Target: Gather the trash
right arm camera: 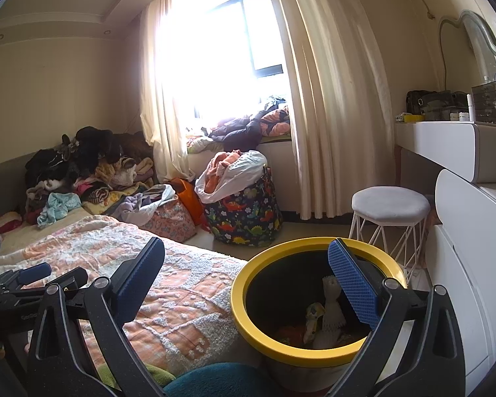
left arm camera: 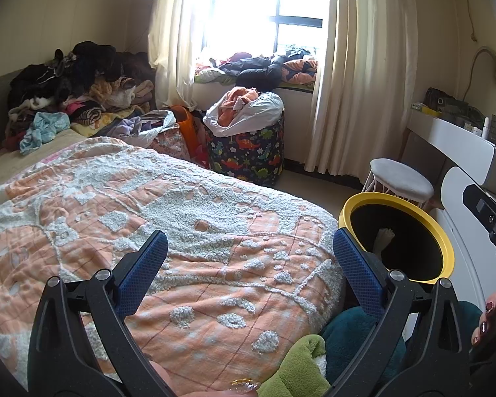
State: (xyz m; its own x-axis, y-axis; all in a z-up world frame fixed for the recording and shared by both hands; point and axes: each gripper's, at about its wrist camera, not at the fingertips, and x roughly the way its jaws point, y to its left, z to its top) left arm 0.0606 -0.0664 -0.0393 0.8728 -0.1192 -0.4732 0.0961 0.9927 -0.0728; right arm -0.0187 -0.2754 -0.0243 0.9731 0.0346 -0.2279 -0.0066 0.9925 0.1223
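Note:
A black bin with a yellow rim (right arm camera: pixel 238 301) stands on the floor at the foot of the bed. Crumpled pale trash (right arm camera: pixel 330 307) lies at its bottom, and in the left wrist view it shows as a whitish scrap (left arm camera: pixel 384 236) inside the same bin (left arm camera: pixel 446 248). My right gripper (right arm camera: pixel 244 244) is open and holds nothing, its right finger above the bin mouth. My left gripper (left arm camera: pixel 248 236) is open and holds nothing above the orange and white blanket (left arm camera: pixel 182 231). It also shows low at the left of the right wrist view as the left gripper (right arm camera: pixel 54 274).
A clothes pile (left arm camera: pixel 76 92) covers the far end of the bed. A dinosaur-print basket (right arm camera: pixel 244 215) and a white stool (right arm camera: pixel 390 205) stand on the floor by the curtains. A white dresser (right arm camera: pixel 463 264) lines the right. Green (left arm camera: pixel 297 370) and teal (right arm camera: pixel 221 380) plush fabric lies close below me.

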